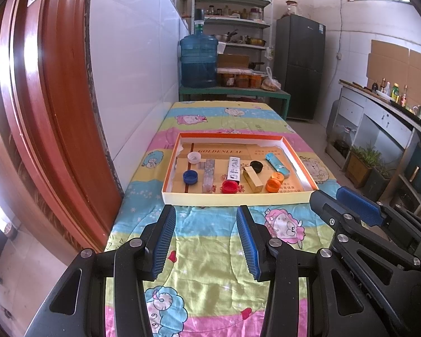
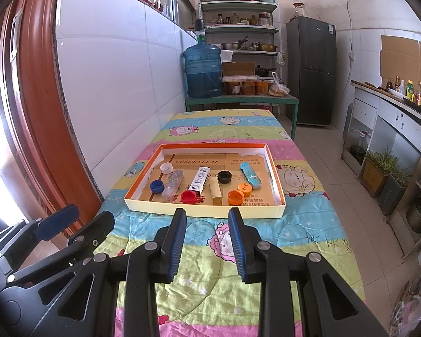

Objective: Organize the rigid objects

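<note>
Caps and small boxes lie loose in a shallow cardboard tray [image 2: 205, 212] on the cloth-covered bench [image 2: 210, 266], mixed rather than grouped. Going left to right: a white cap [image 2: 166, 167] and a blue cap [image 2: 157, 186] near the left wall, a clear slim box [image 2: 172, 184], a red cap [image 2: 189, 196] at the foot of a white printed box [image 2: 200, 179], a pale gold box [image 2: 215, 190], a black cap [image 2: 224, 176], two orange caps [image 2: 240, 193] touching, and a light blue box [image 2: 250, 175]. All look light, stiff and smooth; I judge the caps best pinched across their rims and the boxes across their narrow sides, near the middle so they do not pivot. Whether sorting is yet to come or partly done, the pictures cannot settle. The left gripper [image 1: 206, 216] hovers short of the tray, jaws wide and empty; the right gripper [image 2: 207, 217] likewise, spread and holding nothing.
</note>
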A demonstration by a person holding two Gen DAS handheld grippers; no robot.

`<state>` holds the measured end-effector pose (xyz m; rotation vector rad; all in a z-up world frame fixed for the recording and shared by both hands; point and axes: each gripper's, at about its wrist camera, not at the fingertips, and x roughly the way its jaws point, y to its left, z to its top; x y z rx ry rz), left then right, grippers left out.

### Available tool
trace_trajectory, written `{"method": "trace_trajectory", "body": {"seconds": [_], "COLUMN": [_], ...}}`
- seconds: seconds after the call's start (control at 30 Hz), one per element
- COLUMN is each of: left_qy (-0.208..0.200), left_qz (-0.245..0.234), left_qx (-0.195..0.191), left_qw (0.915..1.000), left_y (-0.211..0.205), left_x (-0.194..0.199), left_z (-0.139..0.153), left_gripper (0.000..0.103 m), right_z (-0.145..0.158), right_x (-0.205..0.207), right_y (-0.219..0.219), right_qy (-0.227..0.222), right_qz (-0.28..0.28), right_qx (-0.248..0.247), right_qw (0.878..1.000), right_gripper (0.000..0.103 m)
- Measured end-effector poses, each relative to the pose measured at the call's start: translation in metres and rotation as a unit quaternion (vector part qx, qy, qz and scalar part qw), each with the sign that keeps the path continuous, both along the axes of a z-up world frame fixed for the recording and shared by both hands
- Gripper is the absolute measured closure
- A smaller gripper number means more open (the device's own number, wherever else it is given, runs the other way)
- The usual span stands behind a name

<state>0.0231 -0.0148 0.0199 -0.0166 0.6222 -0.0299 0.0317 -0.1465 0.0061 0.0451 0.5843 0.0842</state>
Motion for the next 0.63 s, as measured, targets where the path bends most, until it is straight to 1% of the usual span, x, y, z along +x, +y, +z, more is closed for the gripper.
{"method": "trace_trajectory", "body": {"seconds": [0.4,0.63], "left_qy": [0.0,0.0], "left_qz": [0.0,0.005], "left_qx": [0.0,-0.003], "left_qw": [1.0,1.0], "left_y": [0.0001,0.0015], "left_x": [0.0004,-0.0022], "left_z": [0.0,-0.0051], "left_gripper": [0.056,0.056], "right_z": [-0.0026,-0.0061], "right_x": [0.0002,-0.0003], "right_y": [0.0011,0.0018], "right_qy": [0.0,0.001], "right_qz": [0.0,-0.001], "right_qx": [-0.001,-0.001], "right_qw": [1.0,1.0], "right_gripper": [0.072,0.072]}}
